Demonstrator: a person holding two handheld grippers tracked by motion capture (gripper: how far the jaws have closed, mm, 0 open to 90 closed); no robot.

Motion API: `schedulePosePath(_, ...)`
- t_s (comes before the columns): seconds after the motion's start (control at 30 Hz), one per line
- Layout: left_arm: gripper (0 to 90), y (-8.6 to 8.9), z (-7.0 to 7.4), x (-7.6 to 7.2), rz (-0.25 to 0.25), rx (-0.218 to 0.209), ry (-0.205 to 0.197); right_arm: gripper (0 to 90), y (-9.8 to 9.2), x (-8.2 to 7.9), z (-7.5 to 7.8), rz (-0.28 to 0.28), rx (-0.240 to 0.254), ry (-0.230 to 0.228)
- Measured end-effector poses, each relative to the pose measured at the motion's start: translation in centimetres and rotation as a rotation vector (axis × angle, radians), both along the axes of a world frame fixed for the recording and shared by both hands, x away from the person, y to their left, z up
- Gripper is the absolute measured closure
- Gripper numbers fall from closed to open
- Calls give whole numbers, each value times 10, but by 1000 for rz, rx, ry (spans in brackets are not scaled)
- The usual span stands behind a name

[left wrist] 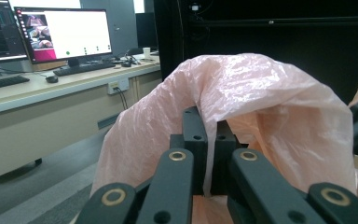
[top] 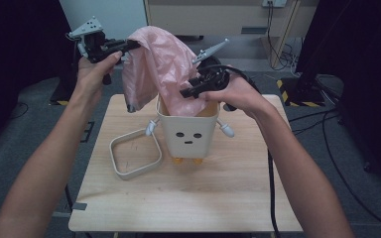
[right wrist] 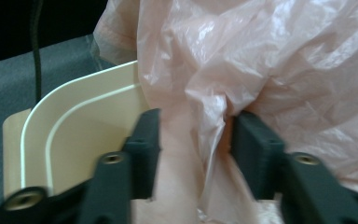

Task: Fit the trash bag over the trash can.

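Observation:
A thin pink plastic bag hangs from high at the back down into a cream bin with a drawn face, small arms and orange feet. My left gripper is raised above the table's far left, shut on the bag's upper edge; in the left gripper view the film is pinched between the closed jaws. My right gripper sits at the bin's far rim. In the right gripper view its jaws stand open with a fold of bag between them, beside the bin's rim.
A cream square ring frame lies on the wooden table left of the bin. A black cable runs down the table's right side. Behind, a desk carries monitors and a keyboard.

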State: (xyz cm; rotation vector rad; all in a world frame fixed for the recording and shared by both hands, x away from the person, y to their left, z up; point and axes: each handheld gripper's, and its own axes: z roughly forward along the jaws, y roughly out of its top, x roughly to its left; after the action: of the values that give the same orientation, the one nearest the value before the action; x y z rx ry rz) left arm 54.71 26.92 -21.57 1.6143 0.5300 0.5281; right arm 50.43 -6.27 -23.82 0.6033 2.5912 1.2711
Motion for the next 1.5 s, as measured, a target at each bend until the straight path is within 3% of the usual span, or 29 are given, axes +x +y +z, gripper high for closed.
schedulePosePath(0.17,887,2,0,0,9,2,0,301,-8,-3,4,-23,31,-22)
schedulePosePath(0.33,887,1,0,1,11,1,1,233,-17,0,11,-56,73,-22)
schedulePosePath(0.57,887,-4,-1,0,4,7,-2,118,-21,21,16,-133,131,-27)
schedulePosePath(0.77,887,-6,0,-3,-2,2,-2,86,-9,39,17,-180,134,-34)
schedulePosePath(0.87,887,-7,1,-5,-7,1,-6,157,-5,47,15,-182,114,-31)
schedulePosePath(0.97,887,-8,1,-8,-16,7,-9,312,-5,52,11,-157,88,-26)
schedulePosePath(1.13,887,-10,2,-11,-27,9,-16,680,-6,53,7,-127,52,-44)
schedulePosePath(1.2,886,-10,2,-13,-29,4,-19,773,-5,50,8,-111,52,-50)
schedulePosePath(1.37,887,-5,8,-18,-26,-14,-34,845,-2,39,16,-86,66,-63)
schedulePosePath(1.5,887,0,11,-23,-26,-25,-45,853,2,28,18,-39,62,-39)
